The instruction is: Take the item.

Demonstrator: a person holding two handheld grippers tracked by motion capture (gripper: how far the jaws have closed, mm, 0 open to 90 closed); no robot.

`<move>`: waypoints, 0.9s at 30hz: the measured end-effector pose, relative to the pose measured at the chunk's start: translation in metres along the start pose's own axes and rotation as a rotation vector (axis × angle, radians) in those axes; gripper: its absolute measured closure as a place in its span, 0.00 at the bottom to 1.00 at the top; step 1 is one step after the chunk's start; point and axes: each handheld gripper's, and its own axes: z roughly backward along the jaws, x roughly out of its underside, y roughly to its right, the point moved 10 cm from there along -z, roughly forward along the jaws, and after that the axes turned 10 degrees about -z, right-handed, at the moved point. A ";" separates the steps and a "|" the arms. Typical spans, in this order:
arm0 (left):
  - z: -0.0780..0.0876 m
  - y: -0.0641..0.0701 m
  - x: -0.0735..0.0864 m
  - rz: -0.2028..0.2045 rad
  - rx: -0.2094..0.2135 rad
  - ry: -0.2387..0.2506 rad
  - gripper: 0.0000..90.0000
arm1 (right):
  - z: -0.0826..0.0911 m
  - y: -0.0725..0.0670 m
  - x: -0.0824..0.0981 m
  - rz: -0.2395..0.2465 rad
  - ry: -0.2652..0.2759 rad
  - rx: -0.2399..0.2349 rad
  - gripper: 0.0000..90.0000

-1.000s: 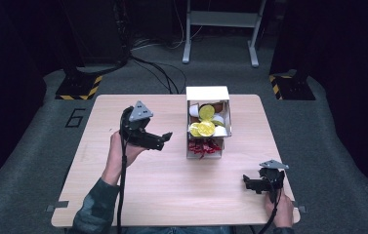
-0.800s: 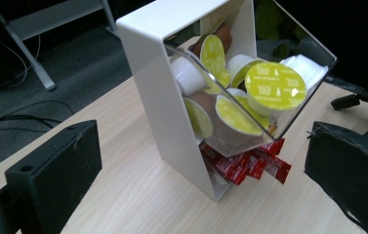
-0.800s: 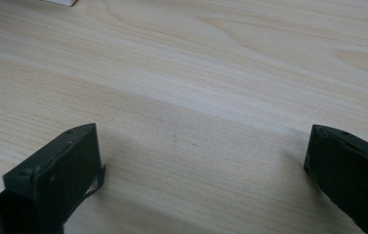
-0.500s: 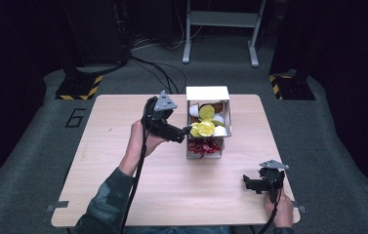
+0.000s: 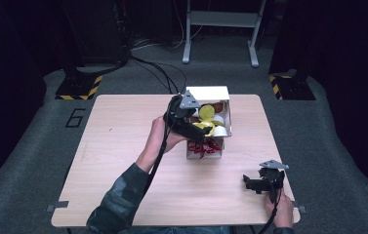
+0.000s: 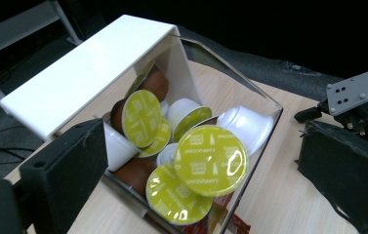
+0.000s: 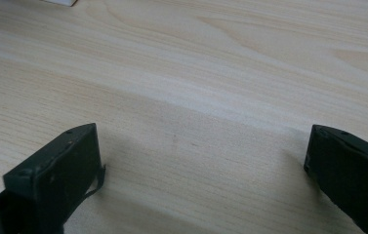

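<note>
On a light wooden table stands a clear box with a white lid, holding yellow-topped capsules and white ones. Something red lies at its near end. The left gripper hangs over the box, jaws just closing, nothing seen clamped. The right gripper sits near the table's near right corner, well apart.

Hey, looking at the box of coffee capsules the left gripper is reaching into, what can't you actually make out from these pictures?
- How many capsules the box holds: the left gripper view shows them piled, lower ones covered.
- The red thing at the box's near end: small in the high view, cut off by the left gripper view's bottom edge.
- Whether the left gripper, its jaws just closing a little, touches a capsule: too small in the high view.
</note>
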 end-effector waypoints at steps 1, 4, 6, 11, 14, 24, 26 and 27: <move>-0.004 0.001 -0.002 -0.003 0.000 0.000 0.05 | 0.000 0.000 0.000 0.000 0.000 0.000 0.00; -0.015 0.006 -0.003 -0.020 0.021 -0.018 0.10 | 0.000 0.000 0.000 0.000 0.000 0.000 0.00; -0.022 0.009 -0.002 -0.015 0.034 -0.027 0.14 | 0.000 0.000 0.000 0.000 0.000 0.000 0.00; -0.032 0.009 0.003 -0.013 0.038 -0.060 0.20 | 0.000 0.000 0.000 0.000 0.000 0.000 0.00; -0.039 0.010 0.005 0.010 0.034 -0.071 0.24 | 0.000 0.000 0.000 0.001 0.000 0.000 0.00; -0.051 0.007 0.017 0.027 0.015 -0.122 0.34 | 0.000 0.000 0.000 0.000 0.000 -0.001 0.00; -0.051 0.008 0.018 0.030 0.023 -0.123 0.36 | 0.000 0.000 0.000 0.000 0.000 0.000 0.00; -0.051 0.009 0.019 0.040 0.021 -0.127 0.36 | 0.000 0.000 0.000 0.000 0.000 0.000 0.00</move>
